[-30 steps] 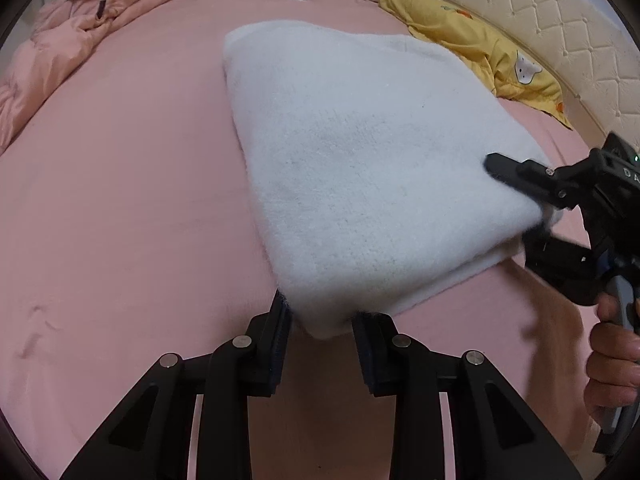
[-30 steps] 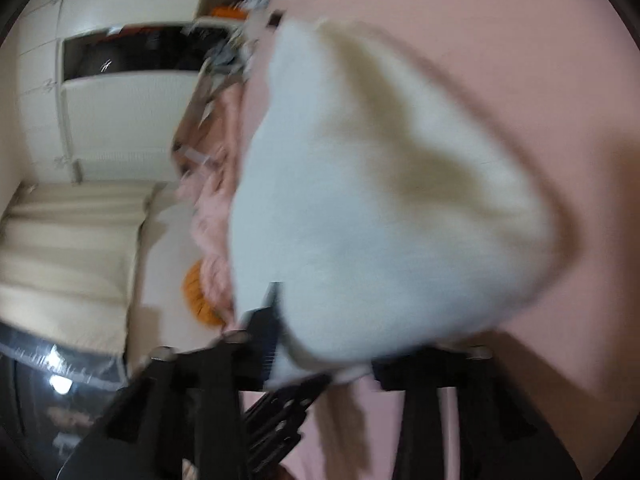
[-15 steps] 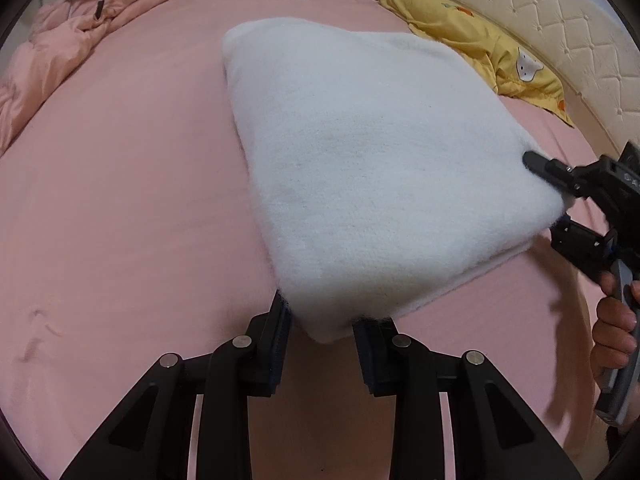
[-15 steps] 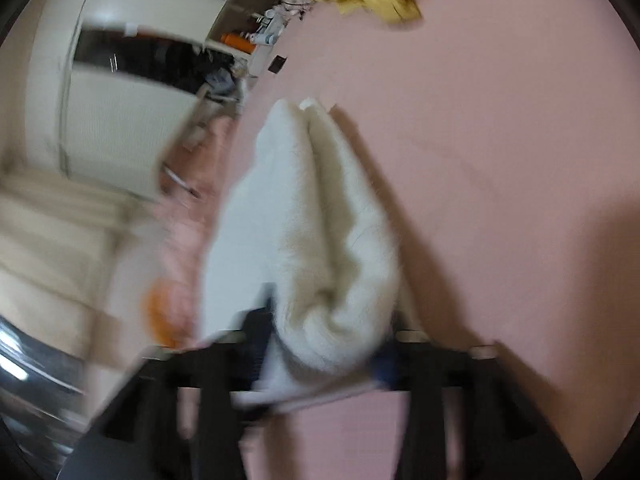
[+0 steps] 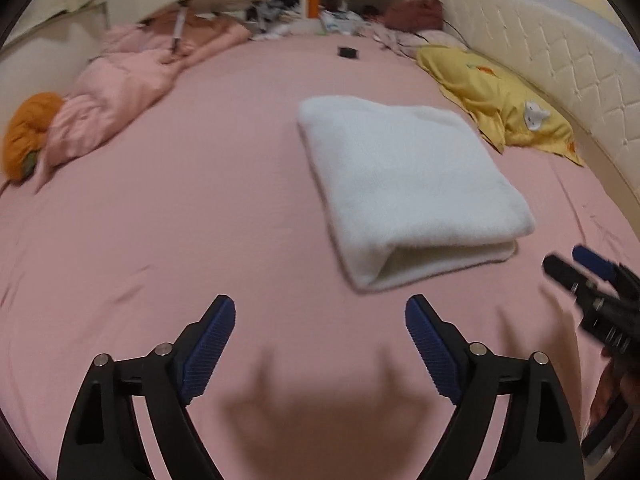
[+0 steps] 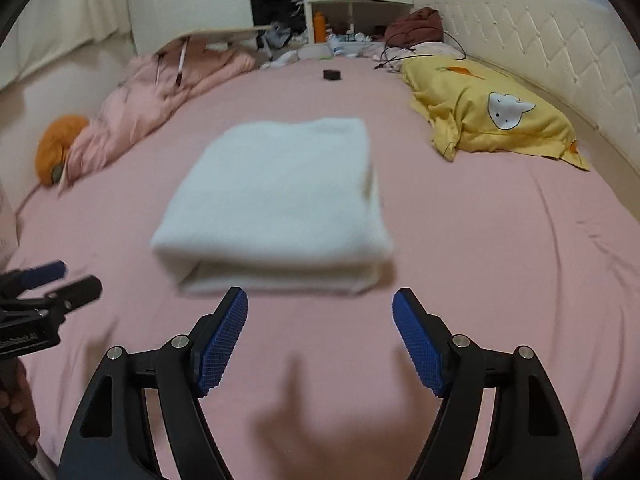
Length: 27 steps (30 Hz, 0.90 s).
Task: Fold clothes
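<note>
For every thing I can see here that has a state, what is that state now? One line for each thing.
White towel: folded, lying flat on the pink bed sheet, not held.
Left claw: opening, nothing between its fingers.
Right claw: opening, nothing between its fingers.
Yellow pillow: lying by the headboard, rumpled.
Pink blanket: crumpled in a heap at the bed edge.

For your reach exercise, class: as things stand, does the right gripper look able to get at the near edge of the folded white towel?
Probably yes. The right gripper points at the folded white towel, its jaws opening with nothing between them. Only bare pink bedsheet lies before the near edge, and the left gripper stands off to the side.
</note>
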### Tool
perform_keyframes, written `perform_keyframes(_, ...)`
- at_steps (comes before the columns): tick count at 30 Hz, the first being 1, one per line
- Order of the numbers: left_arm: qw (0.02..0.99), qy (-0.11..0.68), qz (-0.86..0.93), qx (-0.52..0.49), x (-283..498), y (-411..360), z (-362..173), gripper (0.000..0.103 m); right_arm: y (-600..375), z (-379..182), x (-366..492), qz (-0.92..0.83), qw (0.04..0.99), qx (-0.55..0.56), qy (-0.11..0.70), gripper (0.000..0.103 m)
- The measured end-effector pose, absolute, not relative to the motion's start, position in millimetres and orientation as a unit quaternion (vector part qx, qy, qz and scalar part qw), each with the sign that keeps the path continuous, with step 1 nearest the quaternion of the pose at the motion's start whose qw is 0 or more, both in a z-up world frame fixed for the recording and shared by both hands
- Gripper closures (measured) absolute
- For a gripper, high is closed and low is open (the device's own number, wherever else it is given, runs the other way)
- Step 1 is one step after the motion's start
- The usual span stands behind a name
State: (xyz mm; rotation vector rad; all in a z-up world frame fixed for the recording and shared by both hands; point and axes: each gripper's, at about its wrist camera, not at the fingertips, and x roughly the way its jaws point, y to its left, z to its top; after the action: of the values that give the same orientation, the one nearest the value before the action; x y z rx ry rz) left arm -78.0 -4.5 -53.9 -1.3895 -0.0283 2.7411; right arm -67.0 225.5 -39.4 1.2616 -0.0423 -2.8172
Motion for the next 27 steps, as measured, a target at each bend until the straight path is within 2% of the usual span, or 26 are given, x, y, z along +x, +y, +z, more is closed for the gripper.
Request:
perform_keyframes(4, 0.029, -0.057, 0.89, -0.451, -38.1, -20.4, -52.5, 0.013, 194.5, -35.7, -30.2, -0.913, 0.027, 0.408, 0.005, 0.028)
perform_keyframes(11, 0.023, -0.074, 0.899, -0.431, -10.3, -28.6, -39.0, 0.013, 176.9, -10.9, -8.6, -0.922, 0.014, 0.387, 0.007, 0.028)
perform_keyframes(18, 0.009, -0.018, 0.92, -0.391, -2.1, -20.0, -5.9, 0.01, 172.9, 6.6, -1.8, -0.927, 0.01, 0.375, 0.013, 0.028)
perform_keyframes(27, 0.024, -0.038, 0.917, -0.397, -2.3, -14.0, 12.7, 0.008, 171.9, 14.8, -0.6, -0.931, 0.017, 0.365, 0.019, 0.028)
